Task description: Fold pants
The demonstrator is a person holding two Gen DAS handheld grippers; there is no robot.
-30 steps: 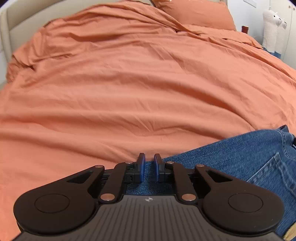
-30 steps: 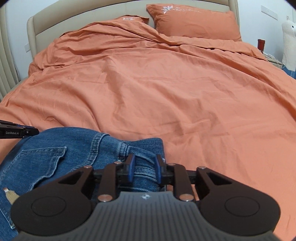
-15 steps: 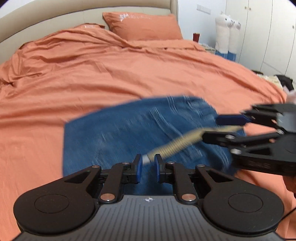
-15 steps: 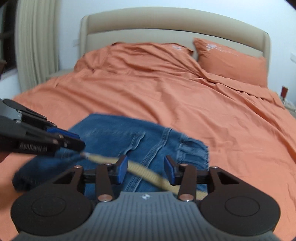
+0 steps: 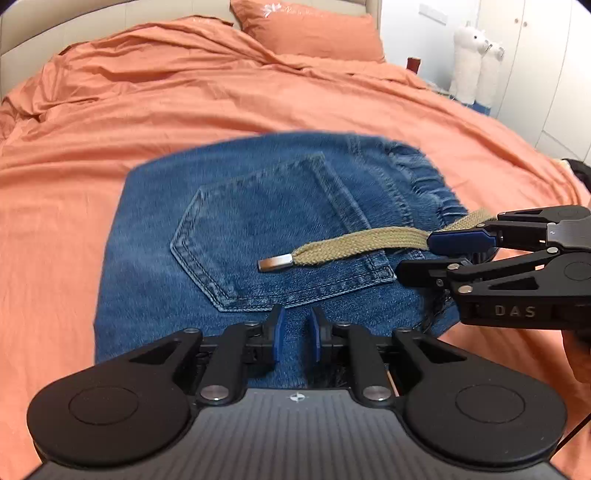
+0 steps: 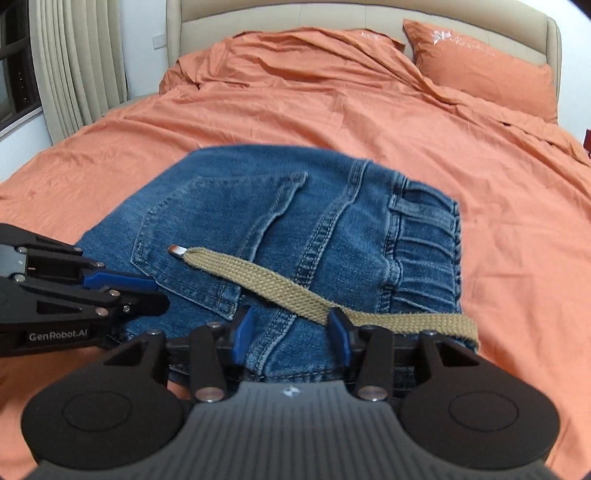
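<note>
The blue jeans [image 5: 258,221] lie folded into a compact rectangle on the orange bed, back pocket up; they also show in the right wrist view [image 6: 295,229]. A tan drawstring with a metal tip [image 5: 354,245] lies across the pocket, also visible in the right wrist view [image 6: 280,288]. My left gripper [image 5: 294,338] hovers over the near edge of the jeans, its jaws a narrow gap apart with nothing between them. My right gripper [image 6: 290,332] is open at the waistband side, the drawstring passing by its right finger. Each gripper appears in the other's view, the right one [image 5: 424,254] and the left one [image 6: 155,291].
The orange duvet [image 5: 221,92] covers the whole bed, with pillows [image 5: 306,29] at the headboard. White plush toys [image 5: 472,62] and wardrobe doors stand at the right. Curtains [image 6: 77,62] hang at the left of the bed.
Both grippers let go of the jeans and pulled back. The right gripper opened. The drawstring that hung stretched between the grippers now lies on the jeans.
</note>
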